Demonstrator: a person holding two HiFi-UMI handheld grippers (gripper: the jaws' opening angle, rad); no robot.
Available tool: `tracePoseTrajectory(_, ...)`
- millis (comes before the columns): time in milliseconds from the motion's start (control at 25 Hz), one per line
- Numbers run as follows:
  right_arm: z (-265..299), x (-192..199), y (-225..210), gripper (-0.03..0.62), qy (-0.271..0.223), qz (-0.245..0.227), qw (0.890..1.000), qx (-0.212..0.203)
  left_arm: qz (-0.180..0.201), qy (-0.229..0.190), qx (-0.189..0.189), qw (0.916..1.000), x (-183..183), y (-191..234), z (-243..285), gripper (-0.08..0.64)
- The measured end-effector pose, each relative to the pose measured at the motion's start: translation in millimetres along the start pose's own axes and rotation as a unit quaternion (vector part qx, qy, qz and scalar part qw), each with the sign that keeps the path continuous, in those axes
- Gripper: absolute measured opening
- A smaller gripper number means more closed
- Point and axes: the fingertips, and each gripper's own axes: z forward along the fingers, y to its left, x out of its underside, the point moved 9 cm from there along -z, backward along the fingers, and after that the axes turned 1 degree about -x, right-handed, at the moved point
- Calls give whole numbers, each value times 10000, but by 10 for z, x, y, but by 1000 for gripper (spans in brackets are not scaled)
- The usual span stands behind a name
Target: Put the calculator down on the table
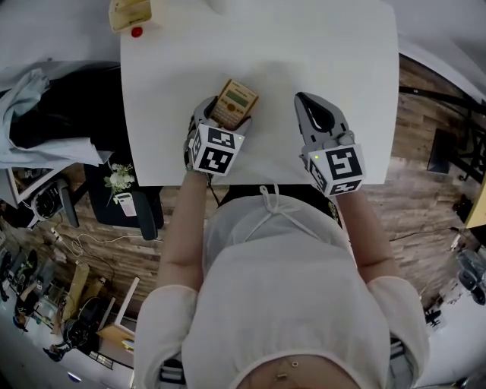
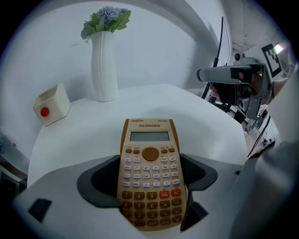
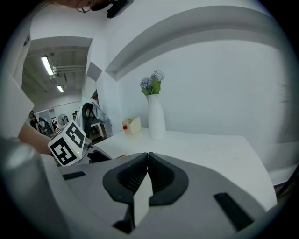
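Observation:
A tan calculator (image 1: 233,102) with a grey display is held over the near left part of the white table (image 1: 319,45). My left gripper (image 1: 222,119) is shut on its lower half. In the left gripper view the calculator (image 2: 150,158) lies face up between the dark jaws of the left gripper (image 2: 149,177), display end pointing away. I cannot tell whether it touches the tabletop. My right gripper (image 1: 315,120) hovers over the table's near right part, shut and empty. Its jaws meet in the right gripper view (image 3: 148,158). It also shows in the left gripper view, at the right (image 2: 229,74).
A white vase with blue-grey flowers (image 2: 104,65) stands at the table's far side, also visible as the vase (image 3: 155,116). Beside it sits a cream box with a red dot (image 1: 130,14) (image 2: 51,105). The table's near edge runs just under both grippers. Furniture and clothes crowd the left (image 1: 53,114).

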Motion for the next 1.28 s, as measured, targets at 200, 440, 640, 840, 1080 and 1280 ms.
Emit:
tracePoseTrajectory(200,59,-3,-65,5,63,27,10000,-47,-18,46,-73,10000,-11,20,11,413)
tracePoseTrajectory(440,66,21,-70,5,129,4,9999,-70,-27,-101,-61,9999,39,21,-6,413)
tracePoseTrajectory(640,53,-9,-35,5,131,-56,9999,-89,-33,-293,-200,9994,51,35,-32,413)
tracePoseTrajectory(840,-47,-84,74,5,5,-133,9999,-4,-27,-729,-192,9972,29,7,-218,411)
tracePoseTrajectory(1080,-210,-202,268,5,-242,-291,9992,150,-38,-1636,-481,9853,-159,52,-678,233)
tracePoseTrajectory(1280,-365,-248,469,6,-480,-287,9980,296,134,-2306,-782,9698,-217,55,-1099,58)
